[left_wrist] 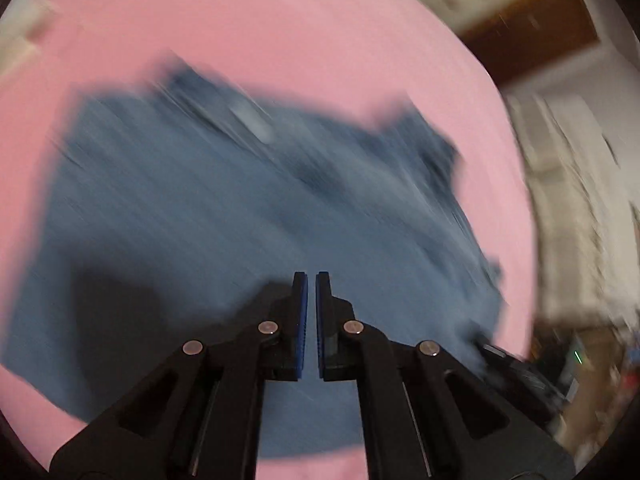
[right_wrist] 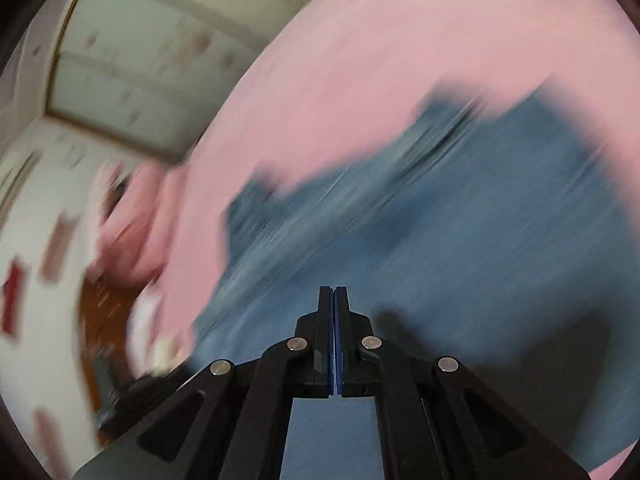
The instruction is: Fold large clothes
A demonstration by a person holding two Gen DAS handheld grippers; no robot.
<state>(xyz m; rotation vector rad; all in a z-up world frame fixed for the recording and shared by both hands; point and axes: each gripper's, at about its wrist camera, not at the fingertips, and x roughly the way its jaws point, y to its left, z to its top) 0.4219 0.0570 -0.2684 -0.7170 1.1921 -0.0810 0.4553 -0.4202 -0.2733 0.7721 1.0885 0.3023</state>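
Blue denim-like cloth is lying spread on a pink sheet (left_wrist: 280, 20), and this blue garment (left_wrist: 240, 208) is filling the lower middle of both wrist views, smeared by motion blur so that seams and edges are hard to read. The left gripper (left_wrist: 311, 284) is pointing down over the cloth with its blue-padded fingers drawn nearly together, only a sliver of gap showing, and nothing is sitting between them; the right gripper (right_wrist: 333, 292) is likewise pressed together and holding nothing. In both views the garment (right_wrist: 440, 240) is lying ahead of and beneath the tongs, reaching away from the fingertips toward the pink sheet (right_wrist: 400, 40) beyond. From the left tongs the cloth is stretching mostly ahead and to the left, with a ragged far edge and a corner jutting out to the right; from the right tongs it is running ahead and to the right, its near-left edge passing just beside the fingertips. That is suggesting a long axis running across between the two tongs (though the blur is keeping this a judgement only), with each hand sitting near its own end. Neither hand is looking clearly nearer; both seem to be hovering just above the fabric, and whether they are touching it cannot be told. The next grasp would likely be calling for both tongs to open first.
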